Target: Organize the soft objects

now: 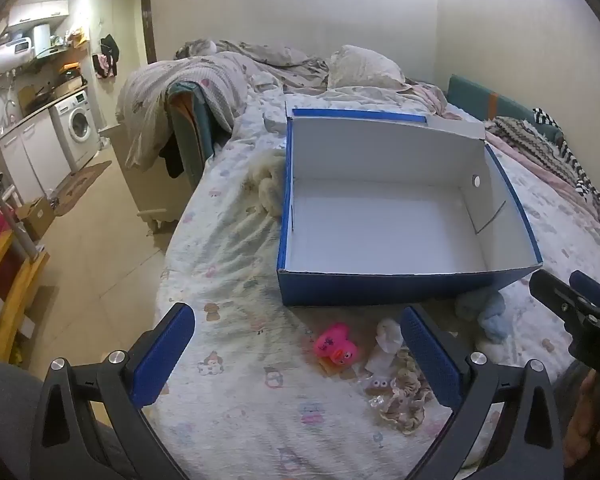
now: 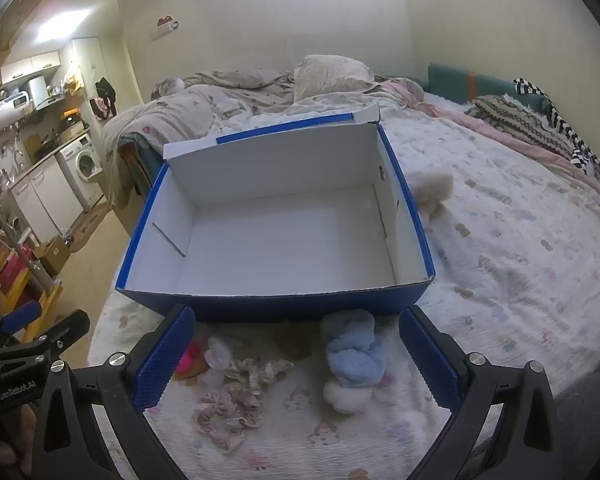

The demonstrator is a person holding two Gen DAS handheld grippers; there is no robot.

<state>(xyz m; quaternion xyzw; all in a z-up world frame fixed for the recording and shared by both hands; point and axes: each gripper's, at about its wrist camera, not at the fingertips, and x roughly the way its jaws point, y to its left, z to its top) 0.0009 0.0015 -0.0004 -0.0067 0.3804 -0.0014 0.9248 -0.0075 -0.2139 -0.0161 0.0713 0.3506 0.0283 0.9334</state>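
Observation:
An empty blue box with a white inside (image 1: 384, 236) (image 2: 284, 240) stands open on the bed. In front of it lie a pink soft toy (image 1: 336, 345) (image 2: 190, 358), a beige frilly scrunchie (image 1: 406, 400) (image 2: 236, 396), a small white soft piece (image 1: 388, 334) (image 2: 218, 354) and a light blue plush (image 1: 486, 314) (image 2: 354, 356) with a white ball (image 2: 346, 394) below it. My left gripper (image 1: 300, 344) is open over the pink toy. My right gripper (image 2: 298, 344) is open around the blue plush and also shows in the left wrist view (image 1: 572, 300).
A cream fluffy item (image 1: 266, 188) (image 2: 432, 190) lies beside the box. Crumpled duvet and pillow (image 1: 360, 66) lie at the bed's far end, striped blankets (image 2: 540, 128) at the right. The bed edge drops to the floor (image 1: 100, 248) at the left, with a kitchen beyond.

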